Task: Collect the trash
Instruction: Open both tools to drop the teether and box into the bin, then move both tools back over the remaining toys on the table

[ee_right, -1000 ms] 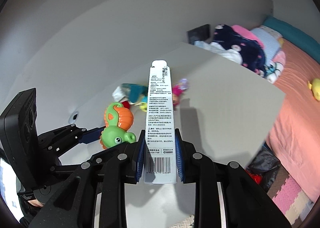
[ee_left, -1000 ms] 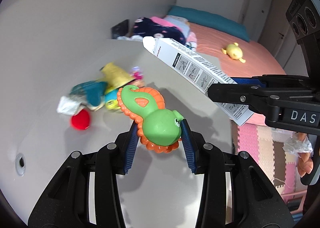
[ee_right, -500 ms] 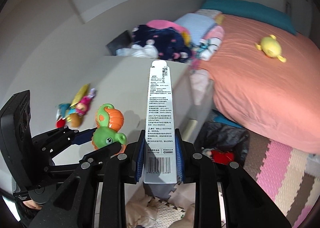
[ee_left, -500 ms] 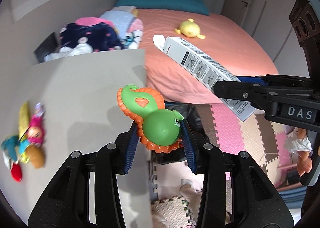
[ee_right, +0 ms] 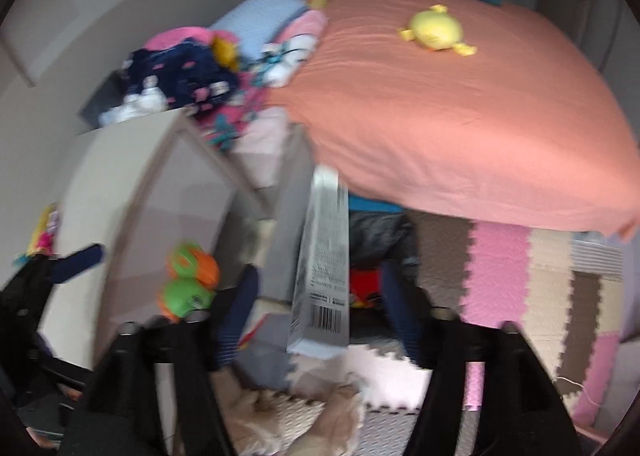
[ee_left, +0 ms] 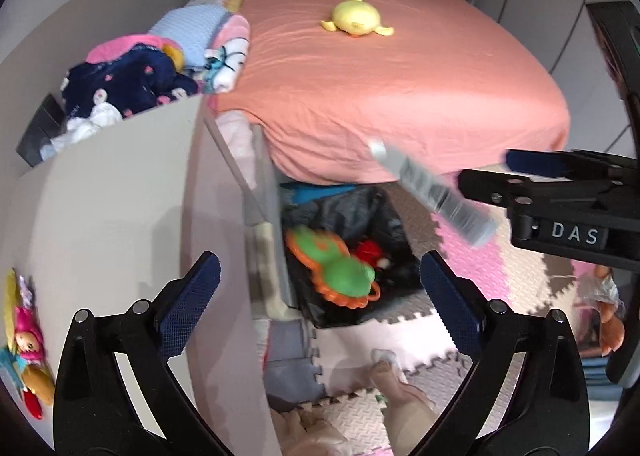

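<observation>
Both grippers, left gripper [ee_left: 320, 292] and right gripper [ee_right: 320, 312], stand spread, empty; light stiff carton [ee_right: 324, 256] and hard plastic toy [ee_left: 340, 270] falling binward.

Beside the matt, smooth beige tabletop [ee_left: 100, 216], a glossy green-and-orange plastic seahorse toy [ee_left: 340, 270] lies over crinkled black plastic bin liner [ee_left: 392, 216]; a long printed white cardboard box [ee_right: 324, 268] looks smooth; salmon cloth bedsheet [ee_left: 400, 88] looks soft.
</observation>
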Available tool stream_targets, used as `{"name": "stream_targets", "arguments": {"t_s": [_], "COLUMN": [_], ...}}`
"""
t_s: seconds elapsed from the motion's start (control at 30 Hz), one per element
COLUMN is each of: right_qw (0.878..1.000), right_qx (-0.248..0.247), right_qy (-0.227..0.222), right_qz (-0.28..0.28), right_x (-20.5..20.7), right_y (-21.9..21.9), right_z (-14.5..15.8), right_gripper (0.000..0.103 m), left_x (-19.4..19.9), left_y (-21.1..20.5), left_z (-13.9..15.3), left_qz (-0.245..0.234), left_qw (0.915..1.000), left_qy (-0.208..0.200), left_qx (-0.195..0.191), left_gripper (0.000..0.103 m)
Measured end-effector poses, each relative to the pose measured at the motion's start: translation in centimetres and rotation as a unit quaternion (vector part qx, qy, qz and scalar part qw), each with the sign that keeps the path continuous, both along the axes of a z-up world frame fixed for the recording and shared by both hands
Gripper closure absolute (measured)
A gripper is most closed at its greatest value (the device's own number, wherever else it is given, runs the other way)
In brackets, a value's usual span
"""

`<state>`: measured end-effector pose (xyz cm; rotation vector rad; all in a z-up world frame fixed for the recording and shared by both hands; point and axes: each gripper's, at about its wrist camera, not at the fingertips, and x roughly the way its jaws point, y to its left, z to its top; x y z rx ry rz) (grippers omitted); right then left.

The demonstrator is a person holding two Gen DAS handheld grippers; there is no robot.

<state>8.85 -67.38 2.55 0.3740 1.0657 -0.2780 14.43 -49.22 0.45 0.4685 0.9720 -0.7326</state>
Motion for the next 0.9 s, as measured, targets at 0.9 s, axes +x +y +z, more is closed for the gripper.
{"name": "stream_targets", "arguments": {"t_s": [0.9], "right_qw": [0.996], "right_qx": [0.001], "right_qy": [-0.035], "right_qz": [0.081], "right_x": [2.0], "right_y": [10.0], "right_z": [5.0], "right_gripper": [0.034], "left_x": [1.4], "left_y": [12.3], "left_z": [4.2], "left_qz": [0.07], "left_qw": [0.9963], "left_qy": [-0.022], "left_qx": [-0.043], "left_gripper": [0.006]}}
